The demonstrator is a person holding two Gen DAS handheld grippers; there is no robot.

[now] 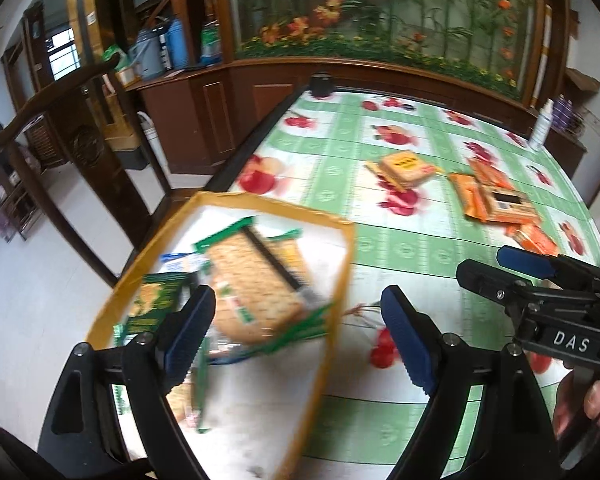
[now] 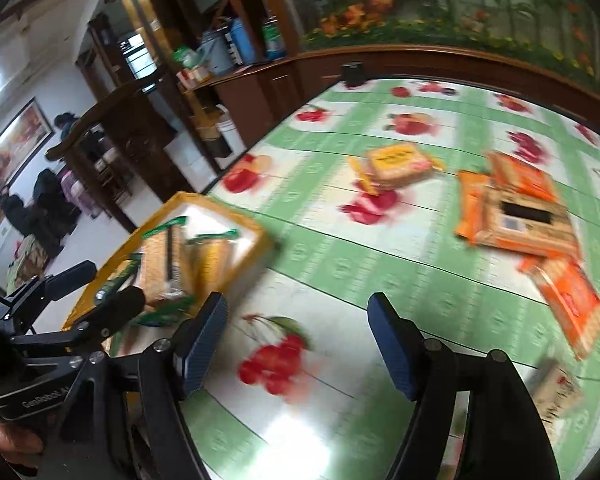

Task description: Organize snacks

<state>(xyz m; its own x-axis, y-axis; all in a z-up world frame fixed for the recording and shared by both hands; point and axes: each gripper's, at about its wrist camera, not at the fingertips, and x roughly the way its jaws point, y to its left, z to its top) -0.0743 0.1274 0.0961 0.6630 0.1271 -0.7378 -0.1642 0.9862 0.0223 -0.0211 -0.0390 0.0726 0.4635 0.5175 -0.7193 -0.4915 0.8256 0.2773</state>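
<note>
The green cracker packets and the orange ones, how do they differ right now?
The green cracker packets lie inside the yellow-rimmed tray at the table's near left; the orange packets lie loose on the fruit-print tablecloth, farther right. Green ones are piled together in the tray; orange ones are partly stacked, partly scattered. Both are flat wrapped snacks, and neither is held by any tongs.

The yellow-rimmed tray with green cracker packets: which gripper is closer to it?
Left. The left gripper hangs open right over the yellow-rimmed tray of green cracker packets; the right gripper, also open, hovers beside it above the fruit-print tablecloth.
</note>
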